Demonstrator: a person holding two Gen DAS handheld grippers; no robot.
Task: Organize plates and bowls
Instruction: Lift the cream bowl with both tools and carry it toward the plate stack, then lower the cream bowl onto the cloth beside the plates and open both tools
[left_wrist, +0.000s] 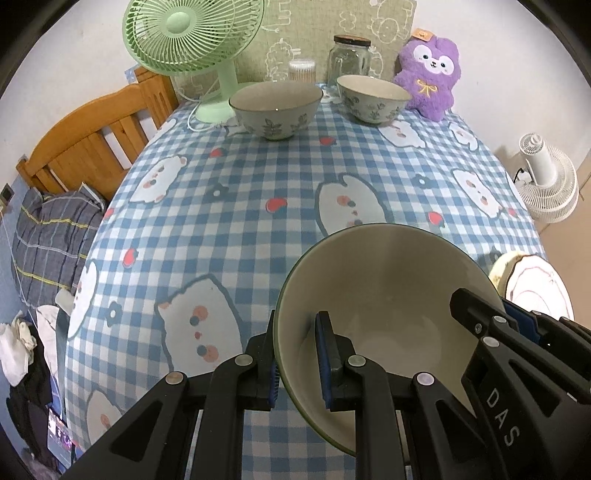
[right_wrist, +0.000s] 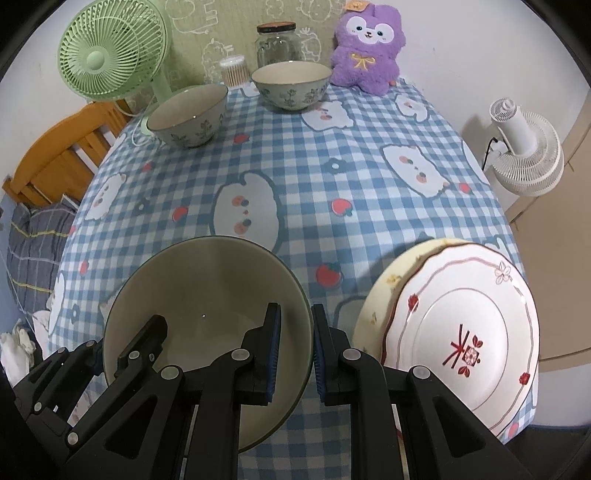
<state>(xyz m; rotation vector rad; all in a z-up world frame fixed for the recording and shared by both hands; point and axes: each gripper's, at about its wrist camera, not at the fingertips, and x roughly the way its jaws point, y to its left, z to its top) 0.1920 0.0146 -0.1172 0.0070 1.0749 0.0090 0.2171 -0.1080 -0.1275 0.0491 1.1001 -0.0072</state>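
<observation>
A large cream bowl with a dark green rim (left_wrist: 388, 295) (right_wrist: 207, 295) is over the near part of the checked tablecloth. Both grippers hold it. My left gripper (left_wrist: 300, 365) is shut on its left rim, one finger inside and one outside. My right gripper (right_wrist: 295, 354) is shut on its right rim in the same way. Two smaller leaf-patterned bowls (left_wrist: 275, 107) (left_wrist: 373, 98) (right_wrist: 188, 114) (right_wrist: 291, 85) stand apart at the table's far end. To the right of the held bowl, a white plate with red decoration (right_wrist: 465, 332) (left_wrist: 535, 291) lies on a cream plate (right_wrist: 384, 291).
At the far edge stand a green fan (left_wrist: 192, 37), a glass jar (left_wrist: 349, 57), a cotton-swab tub (left_wrist: 302, 70) and a purple plush toy (left_wrist: 430, 77). A wooden bed frame (left_wrist: 92, 144) is to the left, a white fan (right_wrist: 524, 147) to the right.
</observation>
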